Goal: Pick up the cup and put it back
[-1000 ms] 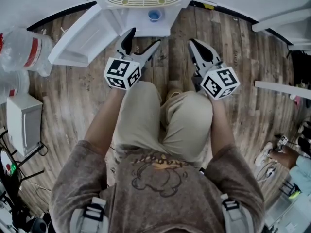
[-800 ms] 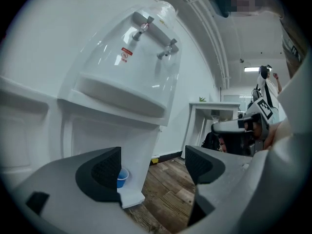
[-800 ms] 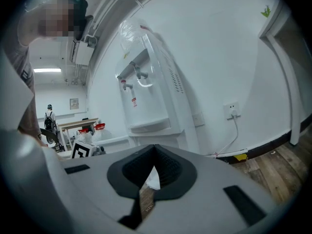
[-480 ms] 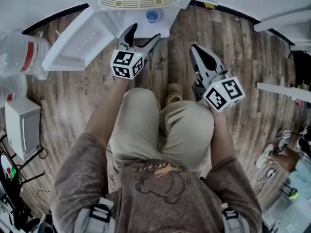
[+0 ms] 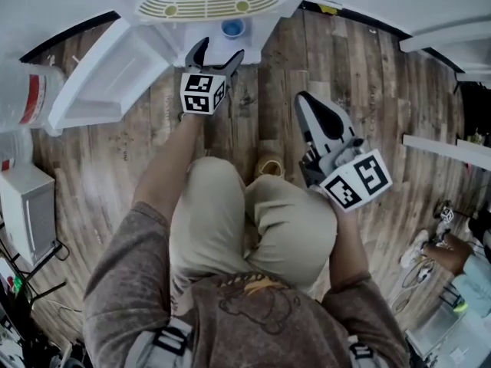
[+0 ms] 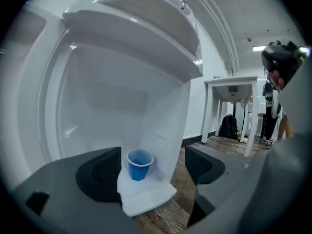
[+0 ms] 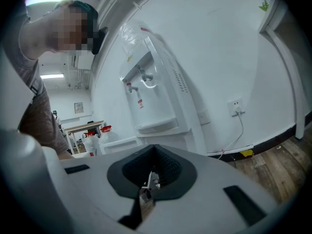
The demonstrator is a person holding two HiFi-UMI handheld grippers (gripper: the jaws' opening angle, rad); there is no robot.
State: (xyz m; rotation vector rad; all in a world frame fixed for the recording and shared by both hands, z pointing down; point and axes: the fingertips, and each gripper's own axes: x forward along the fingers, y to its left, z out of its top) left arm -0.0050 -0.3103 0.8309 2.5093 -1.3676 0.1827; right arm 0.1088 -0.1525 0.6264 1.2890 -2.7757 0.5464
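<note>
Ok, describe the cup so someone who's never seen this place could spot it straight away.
Find the white water dispenser against the wall and look into its open lower compartment, by the wooden floor. On its white ledge stands a small blue cup, upright, just ahead of the open fingers of the left gripper; it is the only coloured thing in that all-white recess.

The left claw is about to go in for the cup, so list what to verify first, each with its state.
1. Small blue plastic cup upright on the white ledge: ok.
2. Left claw open wider than the cup: ok.
3. Cup centred between its jaws: not ok, it sits nearer the left jaw.
4. Jaws around the cup: not ok, it stands ahead of the tips.
5. Right claw shut and held back from the cup: ok.
6. Cup empty: cannot tell.
</note>
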